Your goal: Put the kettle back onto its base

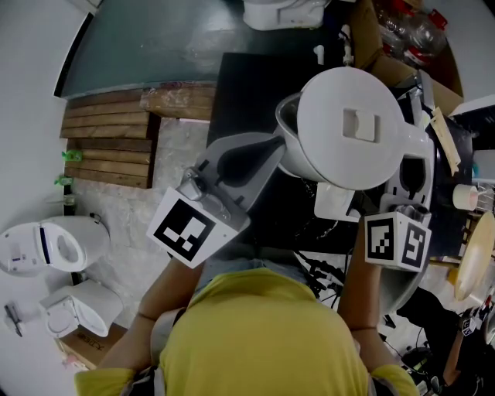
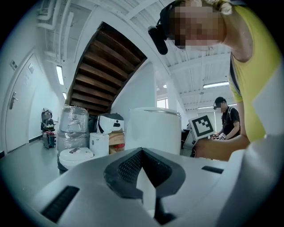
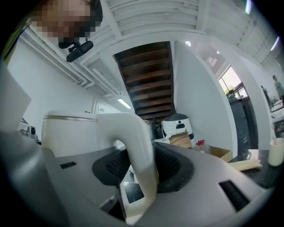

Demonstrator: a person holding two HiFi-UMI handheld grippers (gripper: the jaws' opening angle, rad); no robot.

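Note:
A white kettle [image 1: 352,128] with a flat lid hangs over the black table [image 1: 232,85], near its right end. My right gripper [image 3: 143,170] is shut on the kettle's curved handle [image 3: 135,142], which runs between both dark pads; in the head view it comes in from below, right gripper [image 1: 362,215]. My left gripper [image 1: 272,148] lies level, its jaws closed together on nothing, with the tips at the kettle's side by the spout. In the left gripper view the kettle [image 2: 155,131] stands just ahead of the left gripper [image 2: 144,179]. I cannot make out the base; the kettle hides what lies under it.
A cardboard box with plastic bottles [image 1: 406,31] and a white appliance [image 1: 282,11] stand at the table's far side. A paper cup [image 1: 466,196] is at the right. Wooden steps [image 1: 108,147] and white appliances [image 1: 54,247] are on the floor at left. Another person [image 2: 228,119] stands far behind.

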